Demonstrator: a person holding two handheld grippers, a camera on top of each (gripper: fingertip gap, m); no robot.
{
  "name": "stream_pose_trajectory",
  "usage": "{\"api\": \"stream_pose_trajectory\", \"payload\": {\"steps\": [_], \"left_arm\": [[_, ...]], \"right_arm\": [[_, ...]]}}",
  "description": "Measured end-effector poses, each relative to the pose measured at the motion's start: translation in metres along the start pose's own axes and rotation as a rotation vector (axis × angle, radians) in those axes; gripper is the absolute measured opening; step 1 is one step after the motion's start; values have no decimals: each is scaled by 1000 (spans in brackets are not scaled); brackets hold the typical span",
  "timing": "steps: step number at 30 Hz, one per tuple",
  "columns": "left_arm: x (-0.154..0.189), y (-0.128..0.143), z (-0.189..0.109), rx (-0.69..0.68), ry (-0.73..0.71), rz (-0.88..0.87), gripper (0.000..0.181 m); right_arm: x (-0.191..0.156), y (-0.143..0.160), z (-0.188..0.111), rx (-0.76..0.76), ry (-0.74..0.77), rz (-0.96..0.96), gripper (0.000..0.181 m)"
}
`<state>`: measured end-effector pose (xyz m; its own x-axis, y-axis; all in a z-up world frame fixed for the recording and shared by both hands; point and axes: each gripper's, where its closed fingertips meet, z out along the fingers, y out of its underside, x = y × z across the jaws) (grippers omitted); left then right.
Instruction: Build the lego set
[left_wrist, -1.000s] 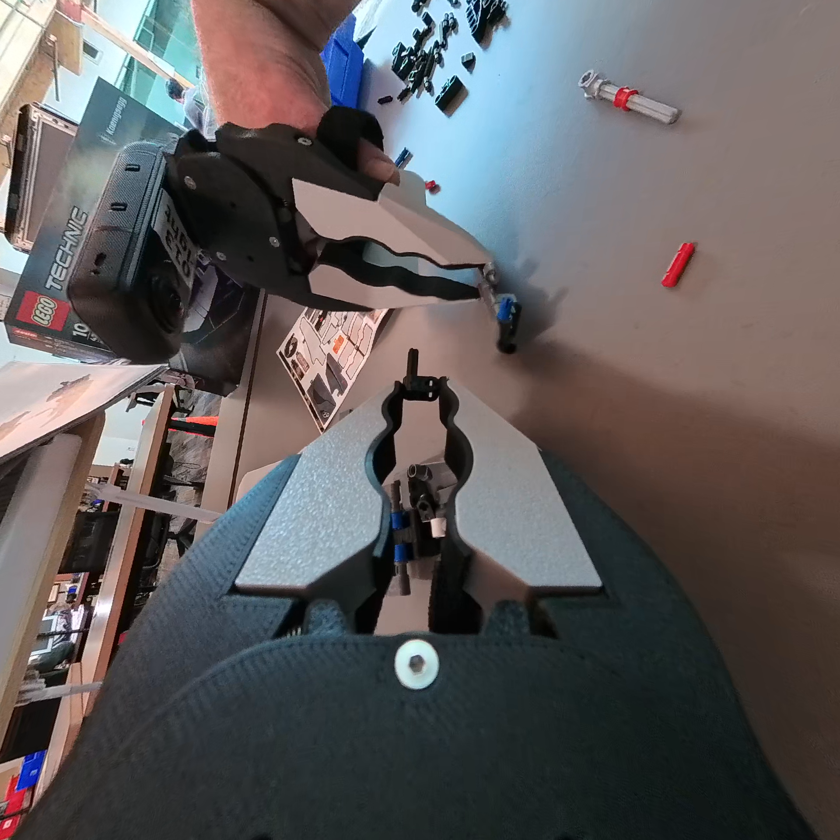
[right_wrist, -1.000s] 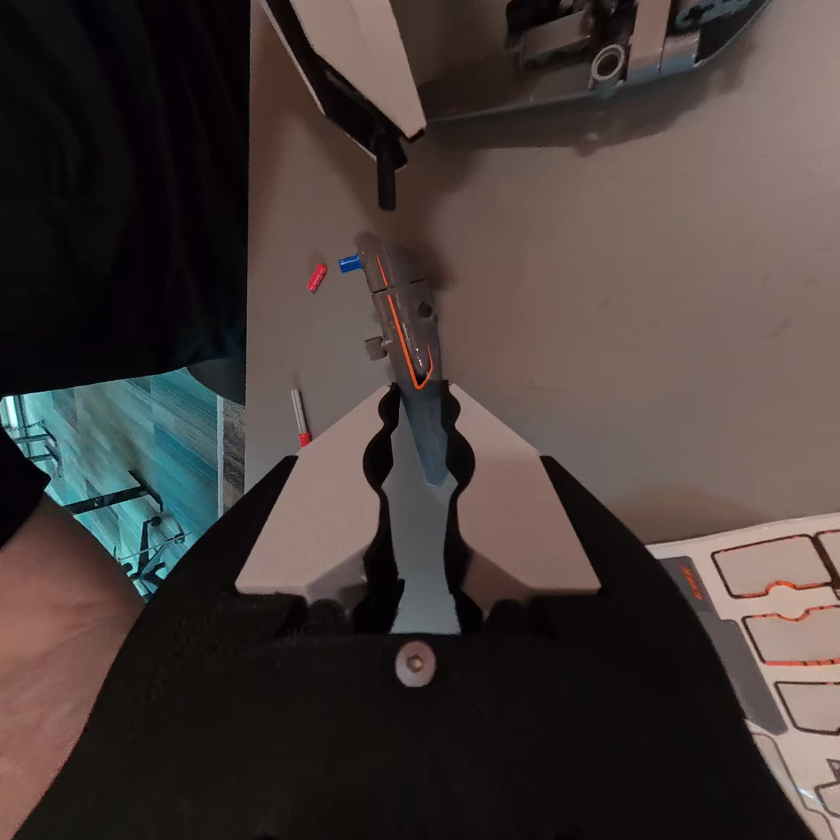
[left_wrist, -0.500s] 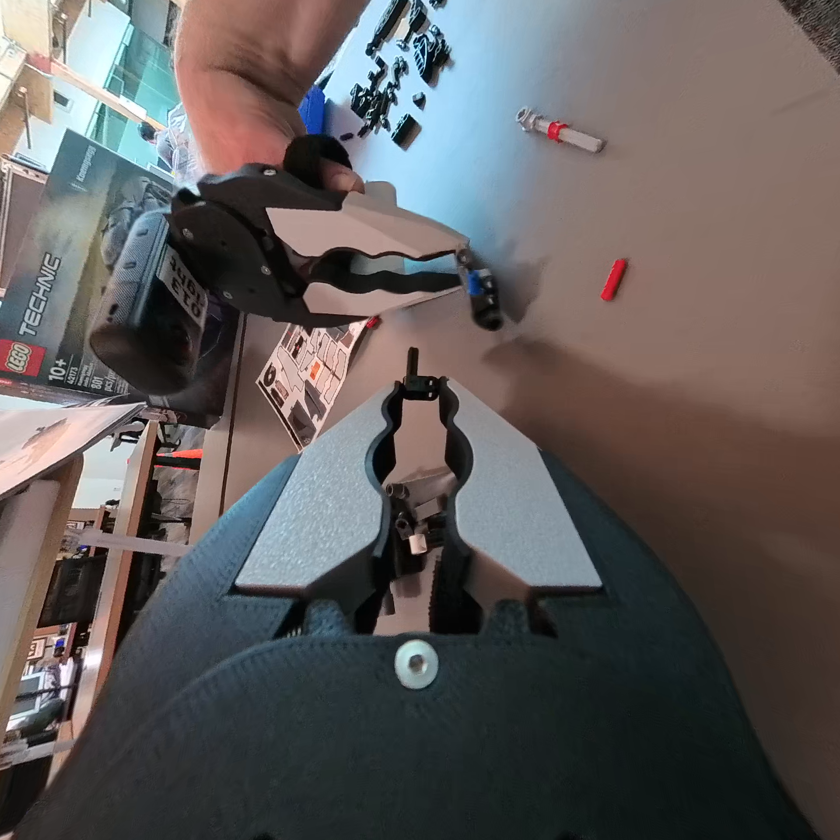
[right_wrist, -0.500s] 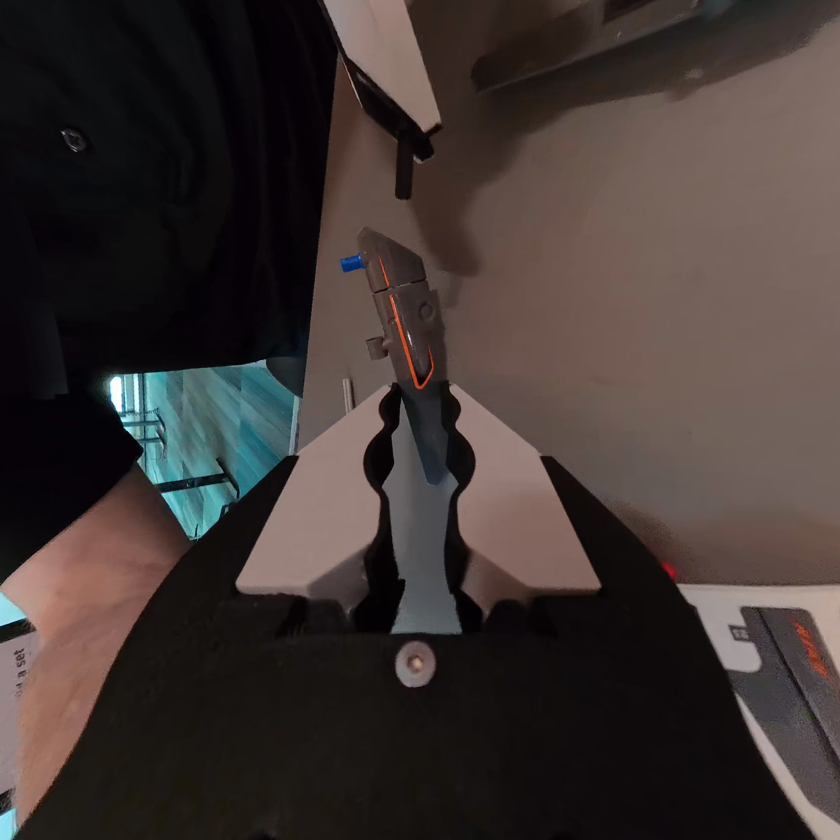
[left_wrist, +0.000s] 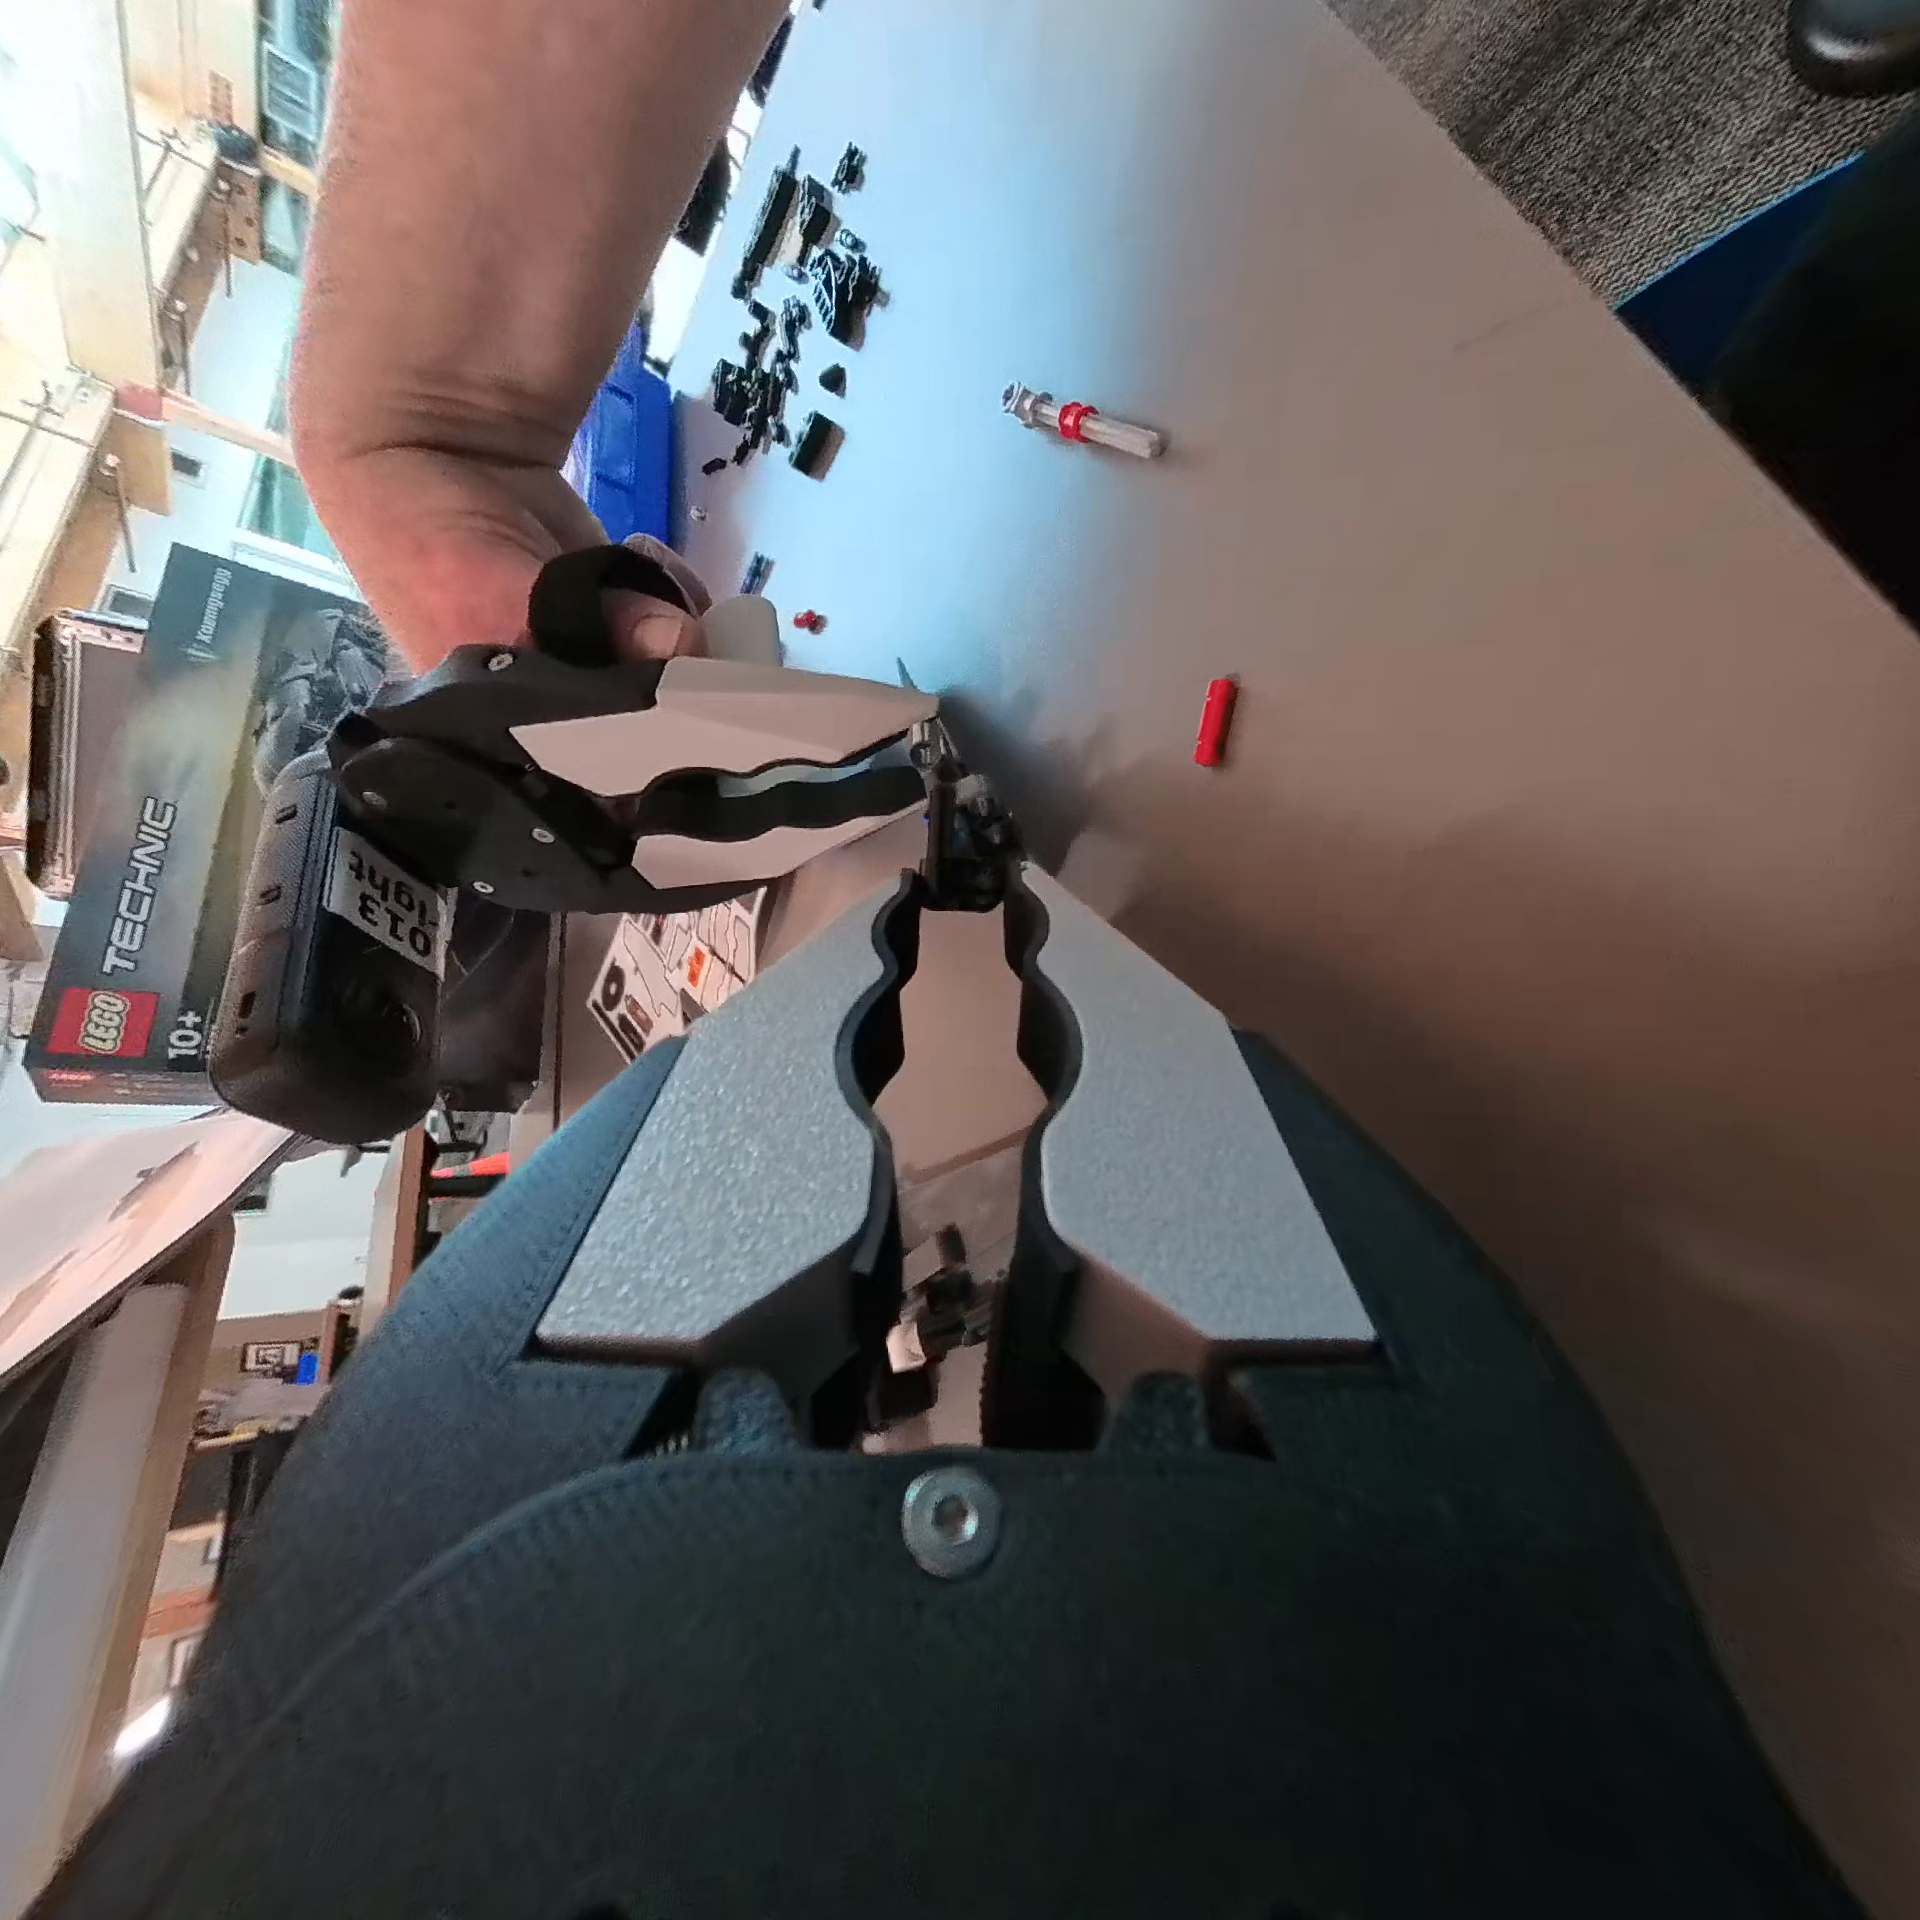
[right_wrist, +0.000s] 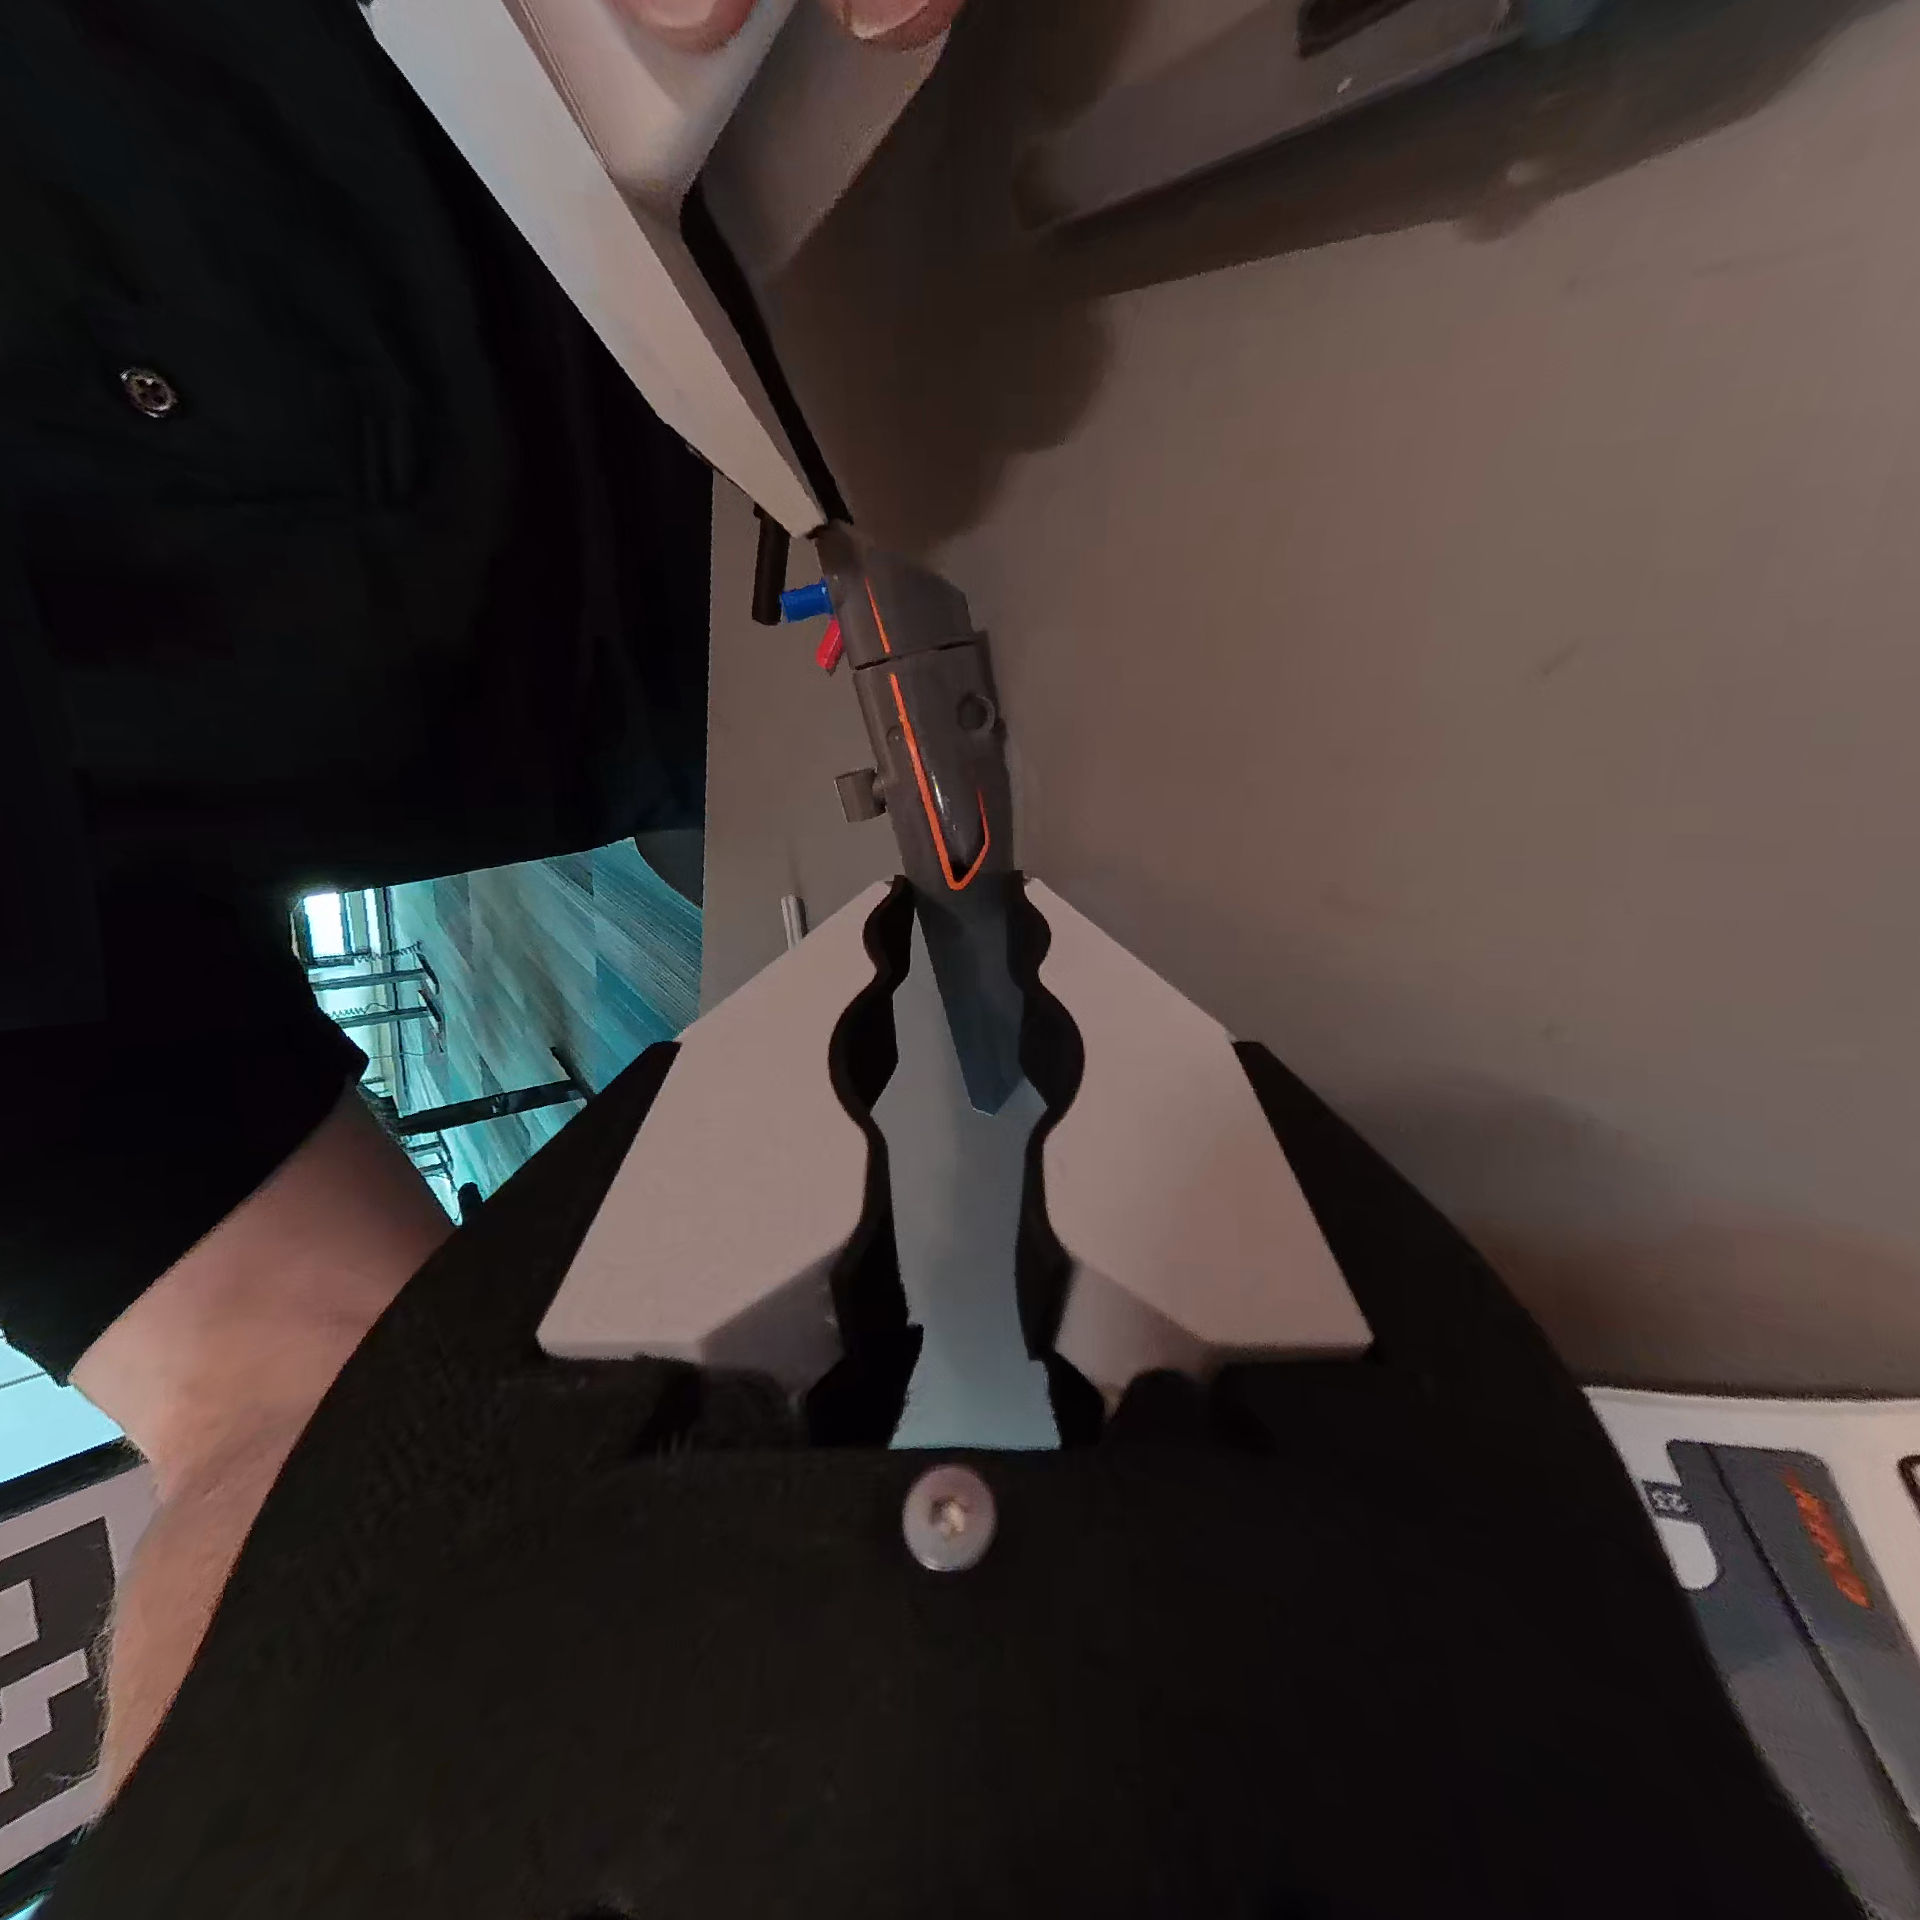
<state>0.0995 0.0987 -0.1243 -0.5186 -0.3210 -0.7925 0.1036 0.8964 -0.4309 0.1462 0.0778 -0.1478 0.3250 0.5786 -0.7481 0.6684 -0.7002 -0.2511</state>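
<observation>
The right gripper (right_wrist: 961, 894) is clamped on a gray panel piece (right_wrist: 925, 717) with orange trim, held above the table (right_wrist: 1455, 831). The left gripper (left_wrist: 961, 899), closed narrowly on a small black pin (right_wrist: 769, 569), brings it against the panel's far end beside a blue peg (right_wrist: 802, 603).

Left hand-held gripper (left_wrist: 961, 902) clamped on black piece (left_wrist: 958, 868)
</observation>
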Motion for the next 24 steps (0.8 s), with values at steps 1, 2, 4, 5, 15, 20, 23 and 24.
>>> {"api": "stream_pose_trajectory", "payload": {"steps": [1, 2, 4, 5, 15, 20, 23, 24], "left_arm": [[0, -4, -2, 20, -1, 8, 13], [0, -7, -4, 37, 0, 11, 13], [-1, -10, -8, 42, 0, 31, 13], [0, -9, -8, 36, 4, 36, 13], [6, 2, 5, -17, 8, 33, 13], [2, 9, 9, -43, -4, -1, 13], [-1, 12, 11, -54, -17, -23, 13], [-2, 13, 11, -59, -17, -34, 13]], "right_arm": [[0, 0, 0, -1, -1, 1, 15], [0, 0, 0, -1, 0, 1, 15], [1, -1, -1, -1, -5, 7, 15], [1, -1, -1, -3, -9, 8, 15], [1, -6, 0, -7, -31, 13, 15], [6, -11, -2, 4, 47, -9, 15], [9, -14, -3, 18, 115, -38, 16], [9, -15, -3, 21, 137, -46, 16]]}}
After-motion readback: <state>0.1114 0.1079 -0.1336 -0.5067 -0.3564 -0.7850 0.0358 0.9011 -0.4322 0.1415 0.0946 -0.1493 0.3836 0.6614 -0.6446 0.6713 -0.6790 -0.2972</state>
